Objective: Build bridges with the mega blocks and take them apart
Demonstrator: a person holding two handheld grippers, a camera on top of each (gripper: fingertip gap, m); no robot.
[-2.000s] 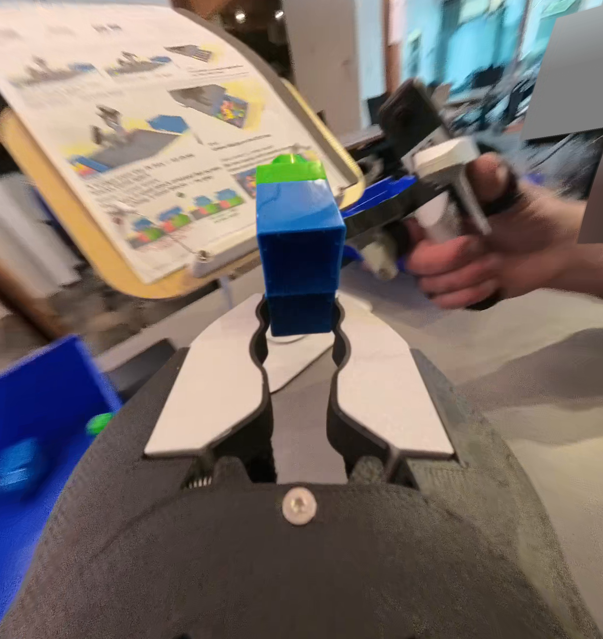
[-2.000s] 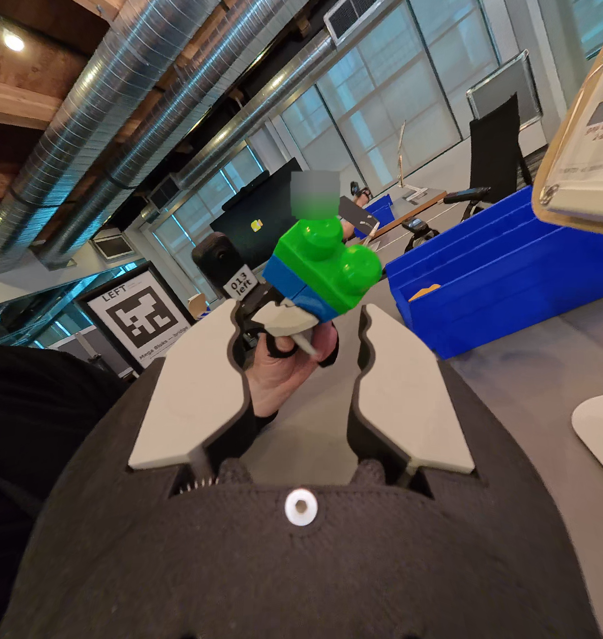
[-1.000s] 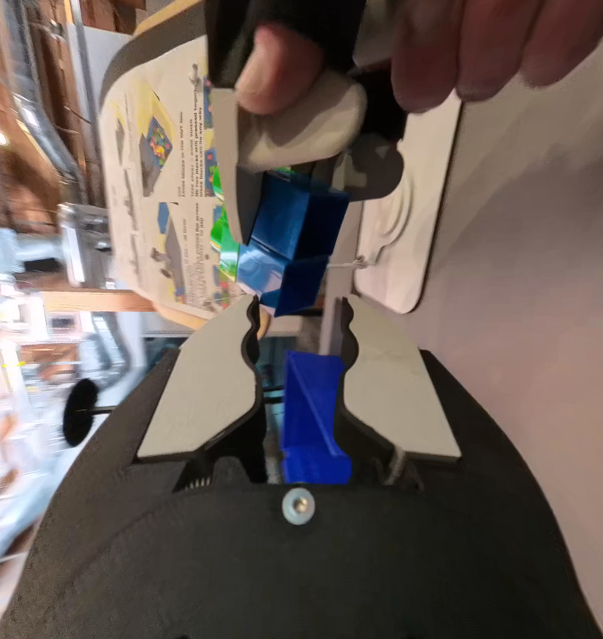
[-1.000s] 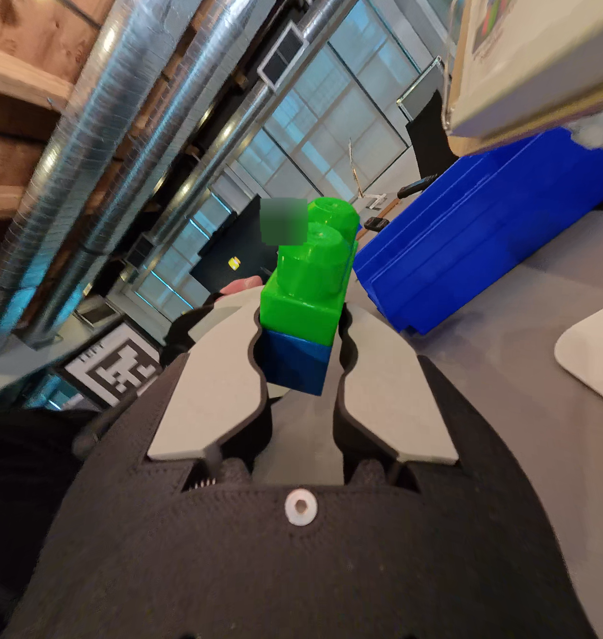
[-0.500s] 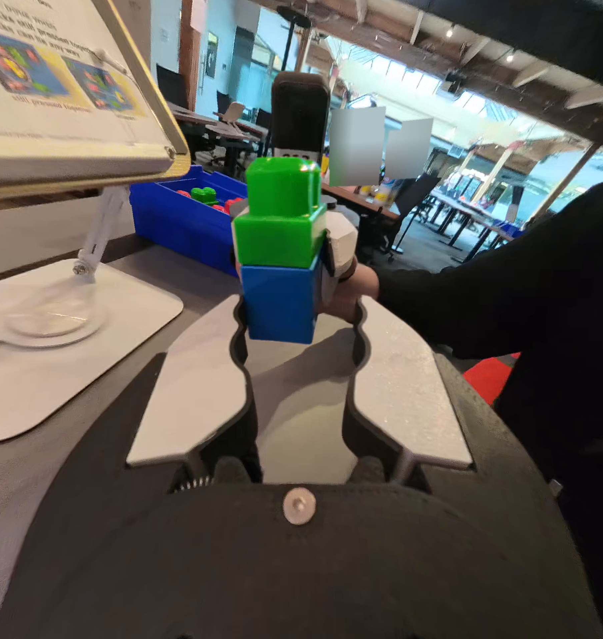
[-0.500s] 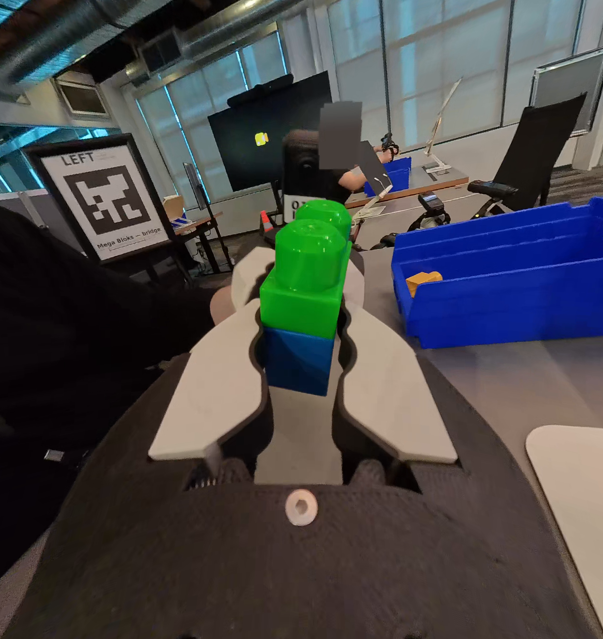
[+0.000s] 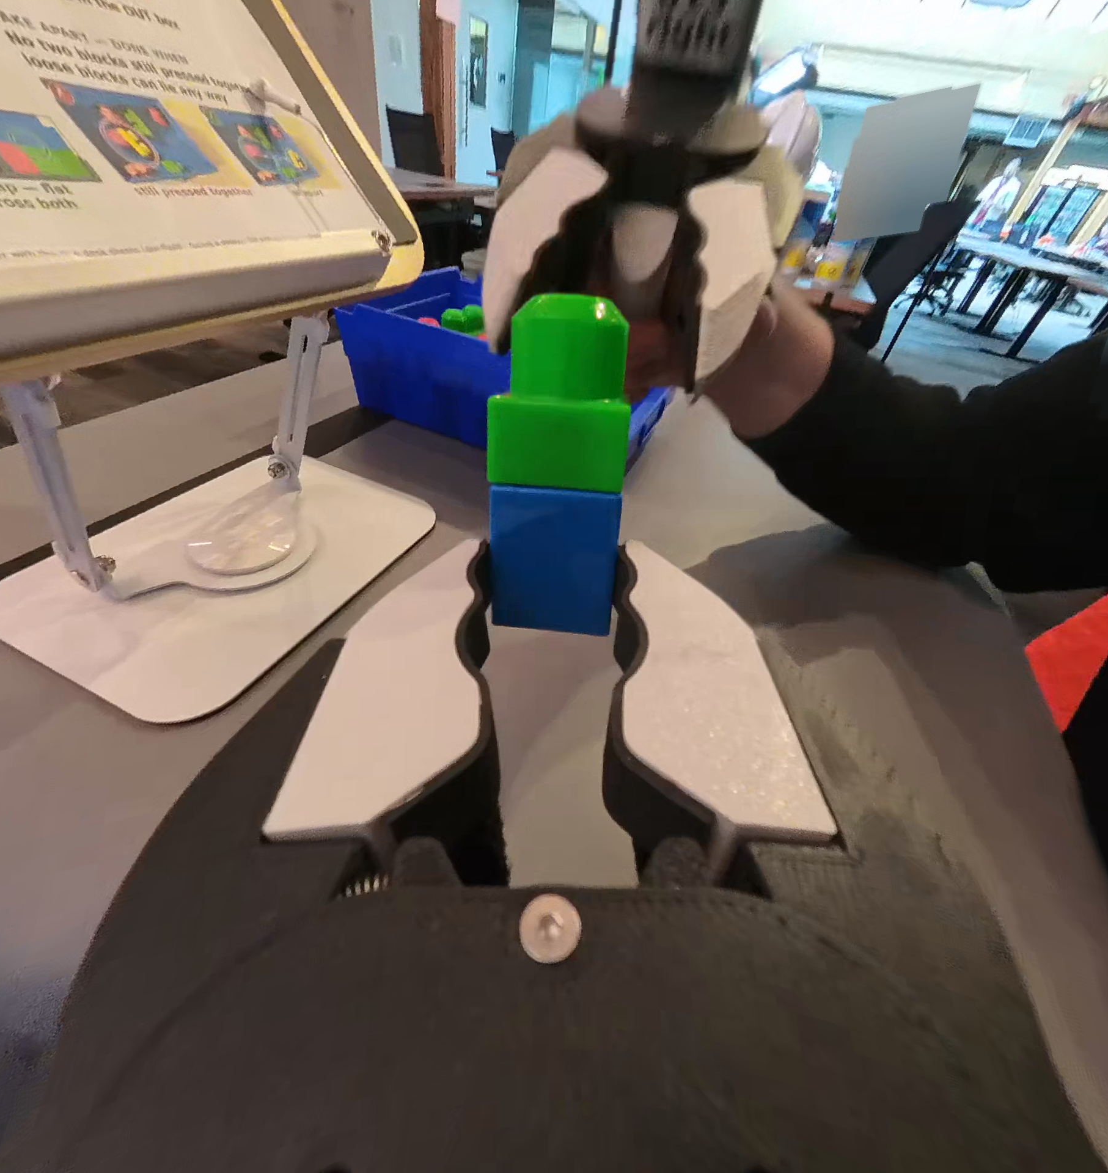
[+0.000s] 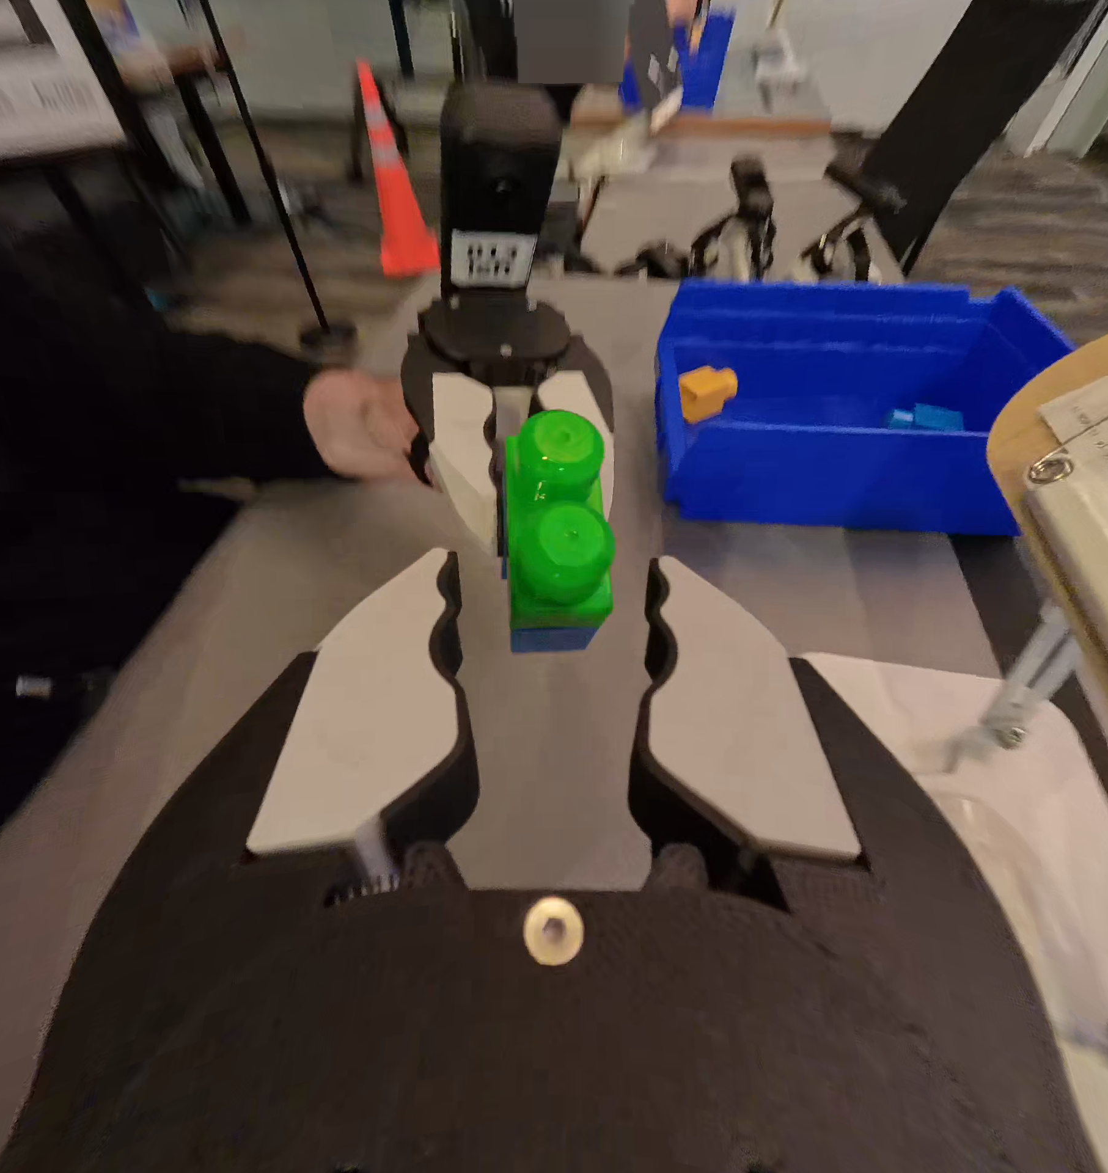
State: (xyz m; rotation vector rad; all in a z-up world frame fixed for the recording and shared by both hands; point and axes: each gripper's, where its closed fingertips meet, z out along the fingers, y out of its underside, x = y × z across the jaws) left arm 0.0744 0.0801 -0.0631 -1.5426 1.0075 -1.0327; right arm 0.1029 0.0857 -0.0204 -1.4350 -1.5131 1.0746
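Left gripper (image 7: 551,587) pinches the blue block (image 7: 552,558) at its lower half, both pads pressed flat to its sides; the green block (image 7: 557,438) sits studded on top, and the pair is held in the air above the grey surface (image 7: 373,470). Right gripper (image 8: 551,593) is spread wide and grips nothing; its fingers (image 8: 386,641) stand apart from the stack on both sides. Step in hand, as judged: pull green off blue. To do it well, bring the right gripper square onto the green block's flat sides, below the studs, close fully before pulling, then peel with a slight tilt while the left gripper holds blue steady; a grip on the rounded studs would likely slip. Containers: the blue bin (image 8: 856,482) in the right wrist view holds an orange block (image 8: 707,390) against its left wall and at least one light blue piece (image 8: 926,419). A second blue bin (image 7: 411,368) behind the stack holds green and red pieces, count unclear.
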